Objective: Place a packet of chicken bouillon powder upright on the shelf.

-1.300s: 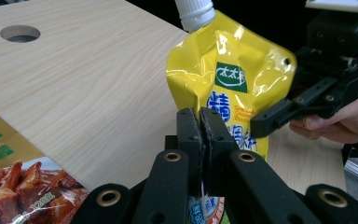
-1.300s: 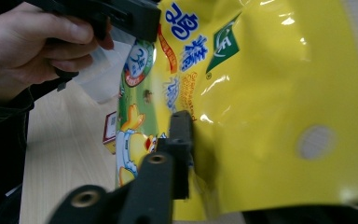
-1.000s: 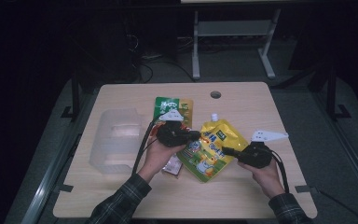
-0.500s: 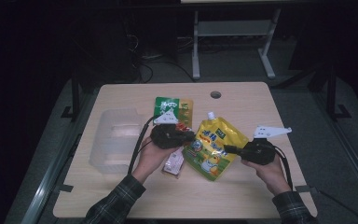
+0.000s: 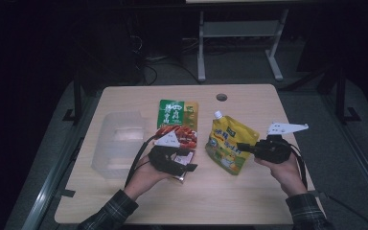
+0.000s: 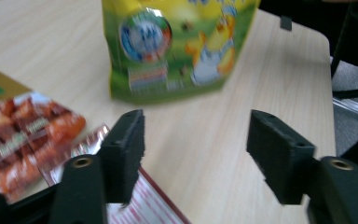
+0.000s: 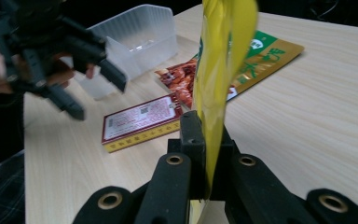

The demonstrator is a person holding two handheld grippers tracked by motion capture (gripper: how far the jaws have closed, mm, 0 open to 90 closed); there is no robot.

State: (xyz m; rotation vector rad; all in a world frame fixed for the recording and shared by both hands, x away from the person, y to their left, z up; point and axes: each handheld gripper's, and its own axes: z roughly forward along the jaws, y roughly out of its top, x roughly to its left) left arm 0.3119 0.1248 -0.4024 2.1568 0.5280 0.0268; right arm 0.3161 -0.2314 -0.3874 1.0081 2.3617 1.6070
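Note:
A yellow-green spouted drink pouch (image 5: 226, 143) is held up by its right edge, its body hanging edge-on (image 7: 221, 70) in the right gripper view. My right gripper (image 5: 243, 145) (image 7: 205, 135) is shut on that edge. My left gripper (image 5: 187, 160) (image 6: 196, 135) has just been opening; its jaws stand apart over bare table with nothing between them. It is to the left of the pouch (image 6: 168, 46), above a small red-and-white packet (image 5: 184, 160) (image 7: 142, 116). From the right gripper view the left gripper (image 7: 95, 91) shows open, held in a hand.
A green-and-red snack bag (image 5: 177, 115) (image 6: 23, 135) lies flat behind the left gripper. A clear plastic container (image 5: 117, 141) (image 7: 140, 32) stands at the table's left. A cable hole (image 5: 221, 97) is near the far edge. The wooden table (image 5: 249, 201) has bare room in front.
My left gripper has let go of the pouch's left side, opened, and drawn back left toward the person. My right gripper has risen a little with the pouch.

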